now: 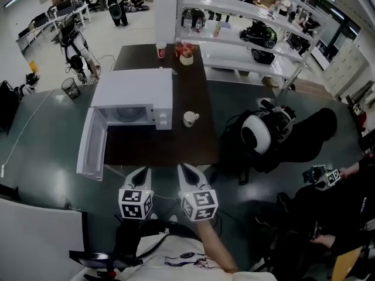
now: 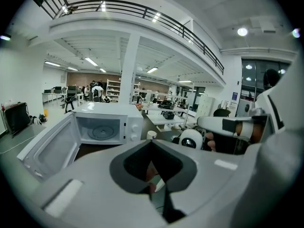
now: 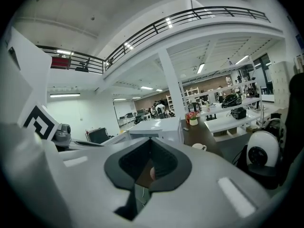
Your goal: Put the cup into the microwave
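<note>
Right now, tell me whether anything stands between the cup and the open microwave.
Nothing visible does. The cup stands on the dark table just right of the microwave. Its door hangs open at the left, and only bare tabletop lies between them.

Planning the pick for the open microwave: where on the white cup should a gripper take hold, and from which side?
Probably pinch the cup by its near rim, one jaw inside and one outside, with the right gripper coming from the table's near edge. It stands upright with its mouth open, and its handle sticks out right.
</note>
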Demonstrator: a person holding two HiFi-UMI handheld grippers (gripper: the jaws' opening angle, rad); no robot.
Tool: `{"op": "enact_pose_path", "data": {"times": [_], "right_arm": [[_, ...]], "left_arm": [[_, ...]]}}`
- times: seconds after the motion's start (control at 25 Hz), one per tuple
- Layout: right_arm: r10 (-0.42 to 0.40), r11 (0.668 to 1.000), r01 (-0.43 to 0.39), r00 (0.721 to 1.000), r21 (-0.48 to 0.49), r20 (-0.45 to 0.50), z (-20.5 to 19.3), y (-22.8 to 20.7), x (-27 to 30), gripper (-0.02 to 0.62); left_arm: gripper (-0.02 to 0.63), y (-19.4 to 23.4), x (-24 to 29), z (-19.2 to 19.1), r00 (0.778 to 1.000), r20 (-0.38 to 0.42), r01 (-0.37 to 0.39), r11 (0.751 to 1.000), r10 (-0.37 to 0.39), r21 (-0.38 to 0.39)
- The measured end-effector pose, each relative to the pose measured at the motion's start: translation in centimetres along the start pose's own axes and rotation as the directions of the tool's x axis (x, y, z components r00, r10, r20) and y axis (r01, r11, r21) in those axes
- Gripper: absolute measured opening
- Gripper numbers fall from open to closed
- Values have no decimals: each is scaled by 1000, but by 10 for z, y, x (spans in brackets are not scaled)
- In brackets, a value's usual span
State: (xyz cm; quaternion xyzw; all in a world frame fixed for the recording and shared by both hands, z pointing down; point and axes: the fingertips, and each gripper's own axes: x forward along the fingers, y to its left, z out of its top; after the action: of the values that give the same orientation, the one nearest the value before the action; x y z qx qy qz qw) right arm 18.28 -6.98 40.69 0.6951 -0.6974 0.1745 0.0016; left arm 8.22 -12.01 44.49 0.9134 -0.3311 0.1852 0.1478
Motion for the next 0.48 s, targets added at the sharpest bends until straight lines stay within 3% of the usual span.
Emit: {"op": "enact_pose_path", "data": {"times": [0.48], "right_arm": [[-35,999,35,999,-9,-39,8,-11,54,2]], "left_arm": [[0,27,54,22,998,-19,57,998,-57,-6]]}}
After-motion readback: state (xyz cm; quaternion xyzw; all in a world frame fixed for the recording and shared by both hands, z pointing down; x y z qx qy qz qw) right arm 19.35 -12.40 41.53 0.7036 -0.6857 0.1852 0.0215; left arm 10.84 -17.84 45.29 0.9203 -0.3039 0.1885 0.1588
